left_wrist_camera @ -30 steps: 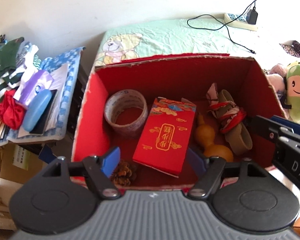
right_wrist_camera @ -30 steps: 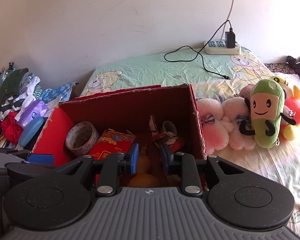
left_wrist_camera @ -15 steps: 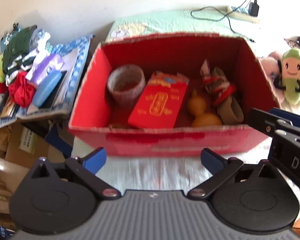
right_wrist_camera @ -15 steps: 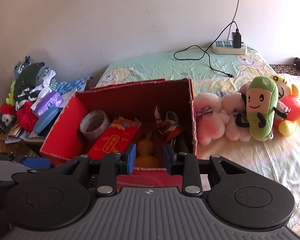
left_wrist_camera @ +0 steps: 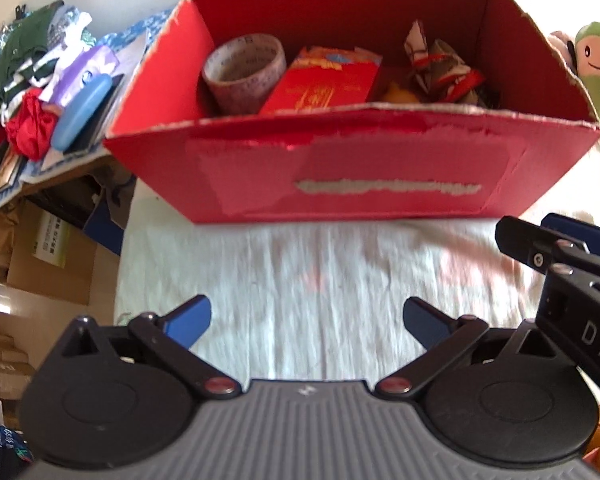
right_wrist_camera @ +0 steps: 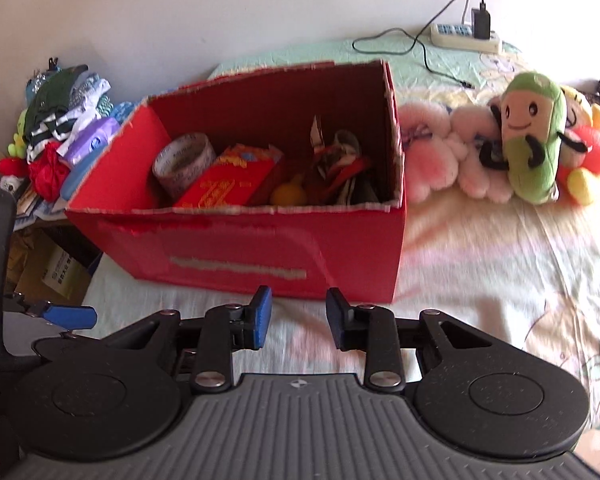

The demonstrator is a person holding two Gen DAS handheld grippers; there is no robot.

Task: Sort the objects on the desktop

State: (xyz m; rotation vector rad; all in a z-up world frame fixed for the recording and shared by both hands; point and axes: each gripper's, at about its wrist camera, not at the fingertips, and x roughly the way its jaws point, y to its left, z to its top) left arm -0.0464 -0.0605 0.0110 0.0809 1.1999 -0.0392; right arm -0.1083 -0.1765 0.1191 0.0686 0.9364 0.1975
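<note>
Both grippers are clear of the red box [right_wrist_camera: 236, 248], which sits on the bed sheet [right_wrist_camera: 480, 280] with its open top toward me. Left gripper [left_wrist_camera: 306, 320]: fingers spread wide, nothing between them, only bare sheet below. Right gripper [right_wrist_camera: 299, 316]: fingers at a narrower gap, also empty, aimed at the sheet just in front of the box's near wall. Box contents, as I read them: a tape roll [left_wrist_camera: 244, 70] at the left end, leaning against the left wall; a red packet [left_wrist_camera: 324, 86] propped at a slant beside it, probably because it was dropped in on top of other things; a yellow gourd [right_wrist_camera: 288, 194], mostly hidden behind the near wall; and a bundle of cloth and red cord [left_wrist_camera: 446, 72] at the right end. My judgement is that these are the sorted items, kept in one container so the sheet stays free. Outside the box: plush toys [right_wrist_camera: 532, 140] in a row against the right side, a power strip [right_wrist_camera: 466, 36] with its cable far back on the bed, and a pile of clothes and packets [right_wrist_camera: 66, 136] off the left edge of the bed. I cannot tell whether any of those count as desktop objects to sort. With both pairs of fingers empty and set back, I judge this a pause between placements, or the end.
</note>
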